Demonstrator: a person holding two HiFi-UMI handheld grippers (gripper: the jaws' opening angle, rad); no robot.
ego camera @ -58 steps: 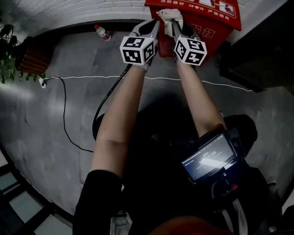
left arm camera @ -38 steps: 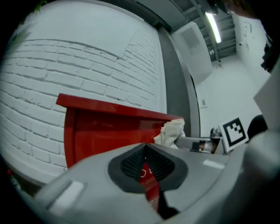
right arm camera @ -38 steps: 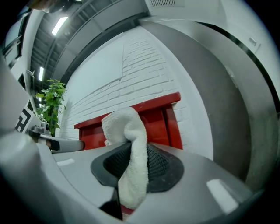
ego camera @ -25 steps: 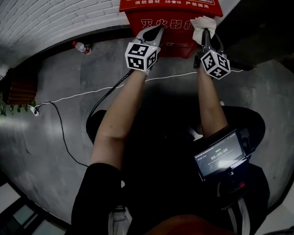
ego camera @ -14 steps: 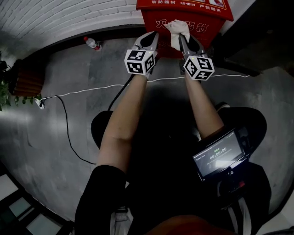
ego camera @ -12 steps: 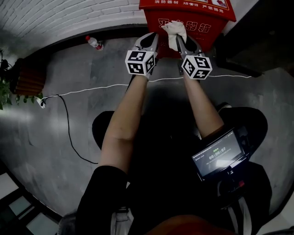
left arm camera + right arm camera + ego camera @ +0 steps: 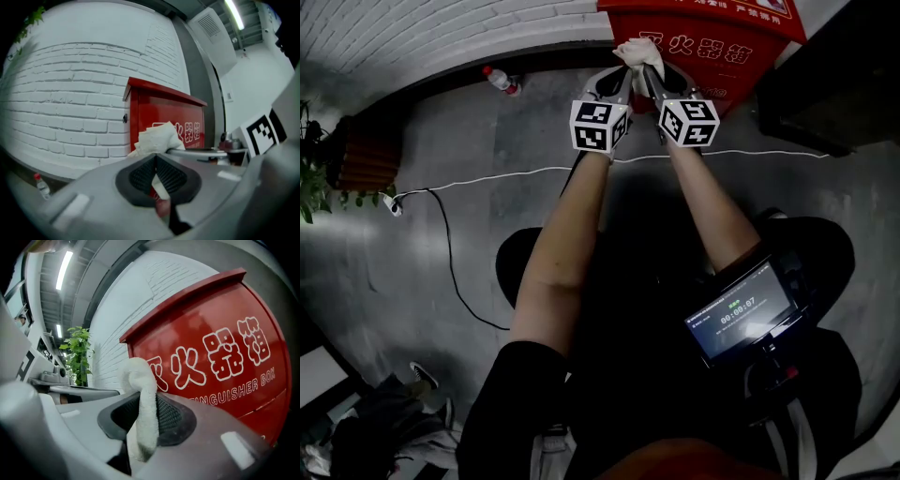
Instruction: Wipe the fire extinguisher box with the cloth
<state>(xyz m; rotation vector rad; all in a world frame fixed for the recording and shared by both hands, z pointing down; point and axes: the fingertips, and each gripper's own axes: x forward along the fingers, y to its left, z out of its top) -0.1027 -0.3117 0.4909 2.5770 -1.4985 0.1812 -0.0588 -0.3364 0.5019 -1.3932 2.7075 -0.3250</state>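
Right tongs [image 7: 144, 405]: these are clamping down on the white cloth [image 7: 140, 380], which is running up between the two dark ribbed pads and bulging out above them. In the head view the right tongs [image 7: 648, 71] are reaching forward to the box's lower left part.
Left tongs [image 7: 155, 158]: the pads are meeting at their tips, with only a narrow wedge of a gap lower down and nothing gripped between them. In the head view the left tongs [image 7: 620, 79] are pointing forward just beside the right pair.
Cloth [image 7: 637, 51]: it is sticking up in a crumpled wad in front of the box's left edge. Whether it is pressing on the red face cannot be told.
Fire extinguisher box [image 7: 712, 45]: the red box is standing on the floor against the white brick wall [image 7: 441, 28], with white lettering showing on its front [image 7: 225, 362].
Floor [image 7: 412, 272]: a white cable [image 7: 487, 176] is trailing across the grey slabs, and a bottle [image 7: 500, 80] is lying by the foot of the wall.
Screen [image 7: 739, 314]: it is glowing near the person's right side.
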